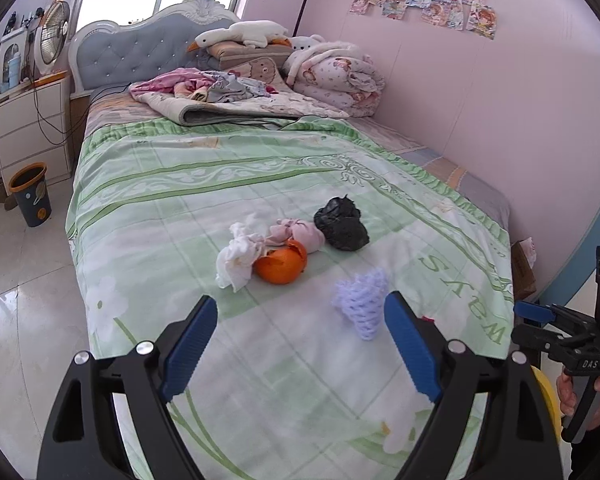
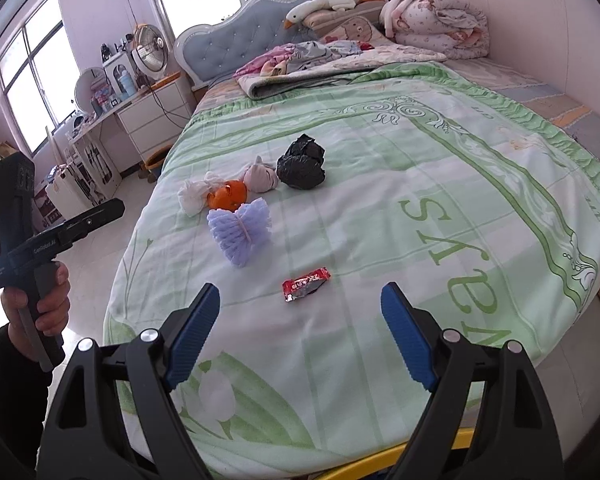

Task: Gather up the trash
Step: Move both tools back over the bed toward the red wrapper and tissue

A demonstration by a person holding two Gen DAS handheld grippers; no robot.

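Observation:
Trash lies on the green bedspread (image 1: 180, 184): a white tissue wad (image 1: 236, 258), an orange peel (image 1: 280, 266), a pink wad (image 1: 300, 234), a black plastic bag (image 1: 342, 226) and a purple foam fruit net (image 1: 362, 306). In the right wrist view the same pile shows: tissue (image 2: 196, 196), peel (image 2: 228, 196), pink wad (image 2: 262, 178), black bag (image 2: 302, 164), foam net (image 2: 240, 230), plus a red candy wrapper (image 2: 305, 283). My left gripper (image 1: 300, 340) is open and empty above the bed's foot, short of the net. My right gripper (image 2: 300, 332) is open and empty, just short of the wrapper.
A dark bin with an orange rim (image 1: 30, 194) stands on the floor left of the bed by white drawers (image 1: 32, 132). Folded quilts (image 1: 336, 76) and a goose plush (image 1: 240, 34) lie at the headboard. A yellow rim (image 2: 440, 446) shows below the bed's foot.

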